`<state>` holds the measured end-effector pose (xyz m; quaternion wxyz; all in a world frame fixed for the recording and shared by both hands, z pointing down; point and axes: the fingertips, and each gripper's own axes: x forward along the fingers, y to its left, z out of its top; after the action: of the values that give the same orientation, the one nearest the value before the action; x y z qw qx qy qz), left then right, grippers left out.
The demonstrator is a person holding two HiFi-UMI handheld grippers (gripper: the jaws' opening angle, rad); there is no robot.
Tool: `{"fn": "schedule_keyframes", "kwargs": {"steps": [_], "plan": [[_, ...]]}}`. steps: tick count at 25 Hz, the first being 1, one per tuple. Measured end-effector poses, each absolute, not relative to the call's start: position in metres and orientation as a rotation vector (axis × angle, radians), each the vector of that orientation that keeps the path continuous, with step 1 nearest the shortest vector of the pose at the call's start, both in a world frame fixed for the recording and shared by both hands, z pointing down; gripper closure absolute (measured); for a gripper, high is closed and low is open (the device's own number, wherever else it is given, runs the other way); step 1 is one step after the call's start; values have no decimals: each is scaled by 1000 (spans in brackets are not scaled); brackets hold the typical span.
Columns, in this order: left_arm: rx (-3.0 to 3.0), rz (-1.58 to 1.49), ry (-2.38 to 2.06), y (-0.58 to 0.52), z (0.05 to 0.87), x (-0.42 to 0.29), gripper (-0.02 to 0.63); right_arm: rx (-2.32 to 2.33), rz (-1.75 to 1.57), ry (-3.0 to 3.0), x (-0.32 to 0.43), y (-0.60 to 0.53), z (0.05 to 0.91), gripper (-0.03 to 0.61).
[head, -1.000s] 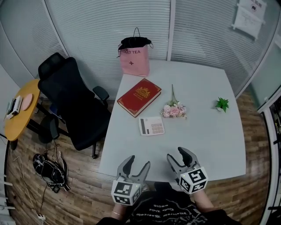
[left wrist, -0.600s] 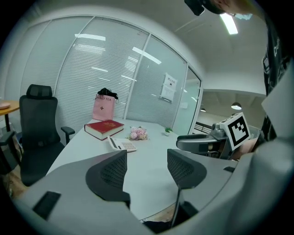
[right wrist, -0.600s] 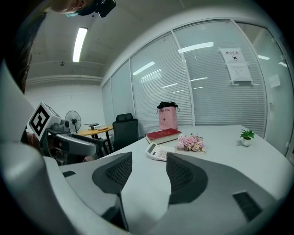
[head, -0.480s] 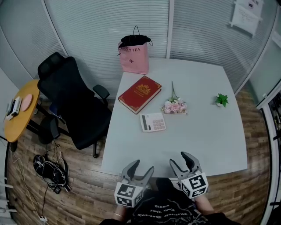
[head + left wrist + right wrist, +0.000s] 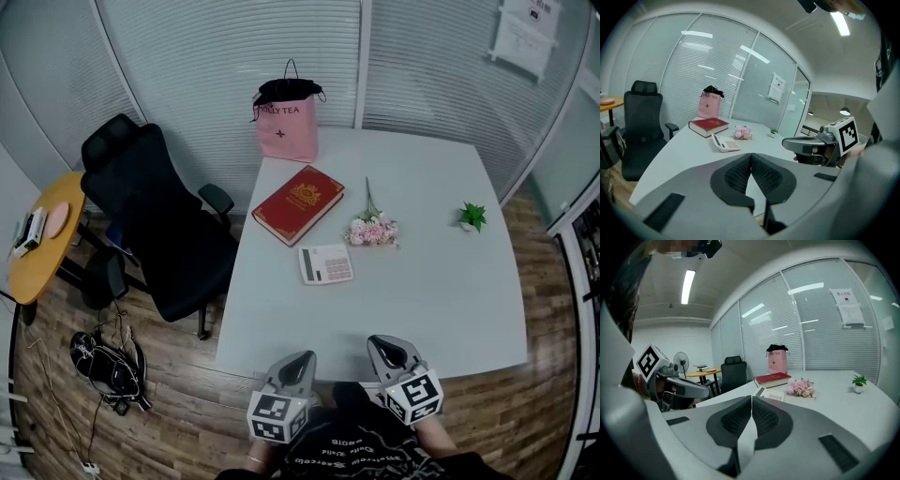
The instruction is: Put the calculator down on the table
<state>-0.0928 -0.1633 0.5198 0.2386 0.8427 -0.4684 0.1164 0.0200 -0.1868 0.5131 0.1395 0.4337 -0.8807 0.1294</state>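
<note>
Left claw [image 5: 302, 358], right claw [image 5: 382, 344] (just closed)

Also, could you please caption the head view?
Calculator on the table; left hand-held gripper and right hand-held gripper, just closed empty, at its near edge.

Ahead of me a red book [image 5: 298, 205] lies flat, a pink paper bag [image 5: 288, 128] upright just beyond it and a bunch of pink flowers [image 5: 372, 230] lying just to its right, with a small green plant [image 5: 472, 217] well apart further right. To my left stands a black office chair [image 5: 159, 225], an orange side table [image 5: 42, 272] bearing small items past it, and a tangle of black straps and cables [image 5: 105, 366] on the wooden floor [image 5: 525, 412] nearer me. A white sheet [image 5: 521, 36] hangs on the glass wall [image 5: 216, 56].
</note>
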Motion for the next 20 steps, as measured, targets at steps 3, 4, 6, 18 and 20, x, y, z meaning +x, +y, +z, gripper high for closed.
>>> {"fn": "schedule_keyframes", "kwargs": {"steps": [3, 4, 6, 18, 20], "plan": [[2307, 308, -1265, -164, 522, -89, 593, 1262, 328, -2522, 22, -188, 514, 569], [2307, 306, -1255, -164, 522, -87, 594, 1271, 319, -2511, 24, -189, 515, 569], [2310, 304, -1237, -166, 522, -82, 594, 1282, 311, -2496, 26, -190, 517, 569], [2328, 332, -1193, -174, 526, -68, 594, 1327, 322, -2435, 45, -197, 525, 571], [2327, 330, -1187, -175, 525, -66, 594, 1326, 306, -2434, 45, -197, 521, 571]]}}
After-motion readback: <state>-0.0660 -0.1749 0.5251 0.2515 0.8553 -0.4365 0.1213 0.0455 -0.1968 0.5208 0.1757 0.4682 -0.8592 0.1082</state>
